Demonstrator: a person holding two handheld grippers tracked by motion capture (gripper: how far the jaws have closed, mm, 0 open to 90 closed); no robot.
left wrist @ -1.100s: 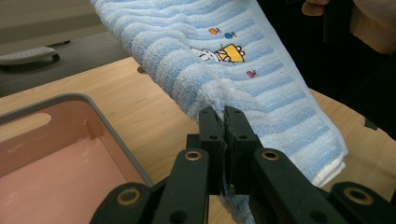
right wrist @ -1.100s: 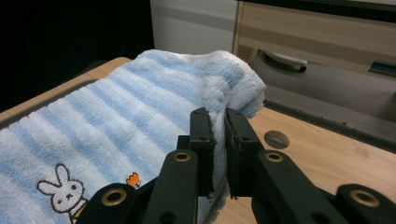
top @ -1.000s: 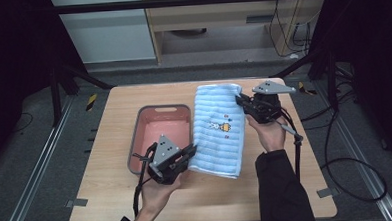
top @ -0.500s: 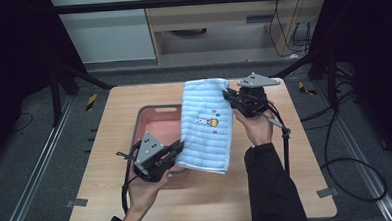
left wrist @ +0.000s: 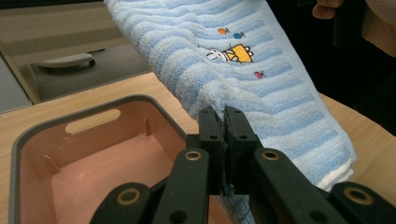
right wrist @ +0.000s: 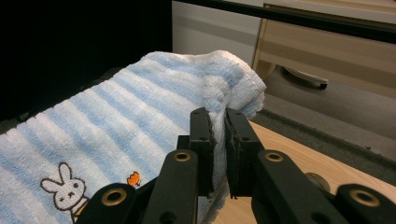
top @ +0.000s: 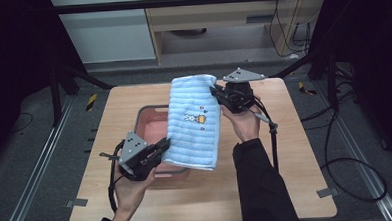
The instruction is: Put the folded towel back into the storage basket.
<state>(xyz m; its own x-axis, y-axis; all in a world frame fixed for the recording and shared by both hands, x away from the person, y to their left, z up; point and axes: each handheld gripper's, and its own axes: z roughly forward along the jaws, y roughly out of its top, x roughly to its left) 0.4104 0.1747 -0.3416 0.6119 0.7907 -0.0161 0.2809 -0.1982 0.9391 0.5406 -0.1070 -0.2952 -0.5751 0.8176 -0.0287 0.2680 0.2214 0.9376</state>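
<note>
Nearest, we note the left gripper [top: 158, 148] clamped on the near edge of the blue striped towel [top: 194, 123], jaws pinching cloth above the pink basin [top: 149, 115]. The towel hangs lifted between both tools, partly over the basin on the wooden table [top: 296, 151]. Farther off, the right gripper [top: 217, 93] pinches the towel's far corner, bunched between its jaws.

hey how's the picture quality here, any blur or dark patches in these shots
High view: soft, table lit, surroundings nearly black. Left gripper view: towel and pink bin sharp. Right gripper view: black upper left, drawer behind slightly soft.
</note>
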